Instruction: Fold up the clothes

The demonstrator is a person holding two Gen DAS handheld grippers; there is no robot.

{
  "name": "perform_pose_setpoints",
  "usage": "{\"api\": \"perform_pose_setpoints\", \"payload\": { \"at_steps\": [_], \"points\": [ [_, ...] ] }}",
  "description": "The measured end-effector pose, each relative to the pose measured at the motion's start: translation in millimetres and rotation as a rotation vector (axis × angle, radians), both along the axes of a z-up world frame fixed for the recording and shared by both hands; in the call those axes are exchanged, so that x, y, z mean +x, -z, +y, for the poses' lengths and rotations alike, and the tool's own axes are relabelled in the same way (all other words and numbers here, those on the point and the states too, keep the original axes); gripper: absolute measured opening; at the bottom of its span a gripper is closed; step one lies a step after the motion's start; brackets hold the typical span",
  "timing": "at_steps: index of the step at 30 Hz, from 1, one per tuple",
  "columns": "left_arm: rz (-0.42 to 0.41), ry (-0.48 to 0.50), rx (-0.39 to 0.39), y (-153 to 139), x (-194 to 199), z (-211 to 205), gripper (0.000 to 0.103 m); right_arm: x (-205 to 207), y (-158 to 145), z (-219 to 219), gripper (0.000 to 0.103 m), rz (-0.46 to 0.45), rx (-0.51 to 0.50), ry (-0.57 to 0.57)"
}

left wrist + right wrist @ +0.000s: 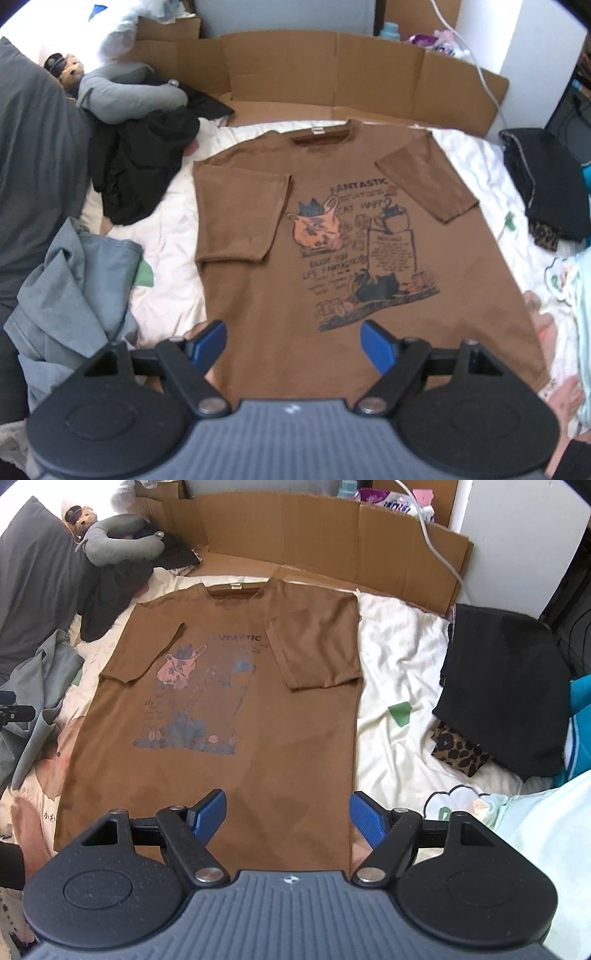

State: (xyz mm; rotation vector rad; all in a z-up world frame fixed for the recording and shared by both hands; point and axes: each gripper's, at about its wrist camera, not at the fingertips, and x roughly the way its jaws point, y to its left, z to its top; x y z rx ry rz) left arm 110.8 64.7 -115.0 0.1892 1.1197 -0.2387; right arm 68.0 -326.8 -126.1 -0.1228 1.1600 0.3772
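Brown graphic T-shirt (332,229) lies flat, print side up, on the white bedsheet (399,672), collar toward the cardboard sheet (332,74) at the far end, hem toward the observer's side. Both short sleeves are already folded inward over the chest: left sleeve (240,214) lies over the left side of the body, right sleeve (314,650) overlaps the top corner of the print. Body is still full length; no lengthwise or crosswise fold of the trunk is visible. Judgement: sleeve stage done, hem-to-collar fold(s) remain. Left gripper (293,343) hangs over the near left part of the hem, blue pads wide apart, nothing between them; cloth underneath is not pinched. Right gripper (288,818) sits over the near right hem edge, jaws likewise spread and empty. Likely next step is taking the two hem corners. Unfolded items still wait: grey garment (74,295) heaped at left, black clothes (144,162) behind it, a dark stack (506,686) at right.
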Motion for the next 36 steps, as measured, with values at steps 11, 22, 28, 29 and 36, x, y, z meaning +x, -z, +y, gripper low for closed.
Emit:
{"api": "perform_pose_setpoints", "payload": {
  "at_steps": [11, 22, 28, 29, 36],
  "points": [
    [0.122, -0.069, 0.003, 54.1, -8.8, 24.8, 0.078, -5.8, 58.6, -33.0, 0.078, 0.085, -0.006, 0.029],
    [0.232, -0.18, 0.048, 107.7, -7.8, 63.4, 0.065, 0.2, 108.7, -38.8, 0.065, 0.169, -0.027, -0.006],
    [0.3, -0.245, 0.049, 133.4, -4.1, 82.3, 0.053, 7.9, 130.5, -35.8, 0.065, 0.207, -0.017, -0.013],
    [0.311, -0.253, 0.048, 137.0, -4.4, 84.9, 0.053, 9.9, 135.5, -36.2, 0.065, 0.216, -0.018, -0.007],
    [0.4, -0.275, 0.064, 161.5, -7.9, 98.9, 0.046, 19.9, 178.8, -54.3, 0.052, 0.293, -0.051, 0.074]
  ]
}}
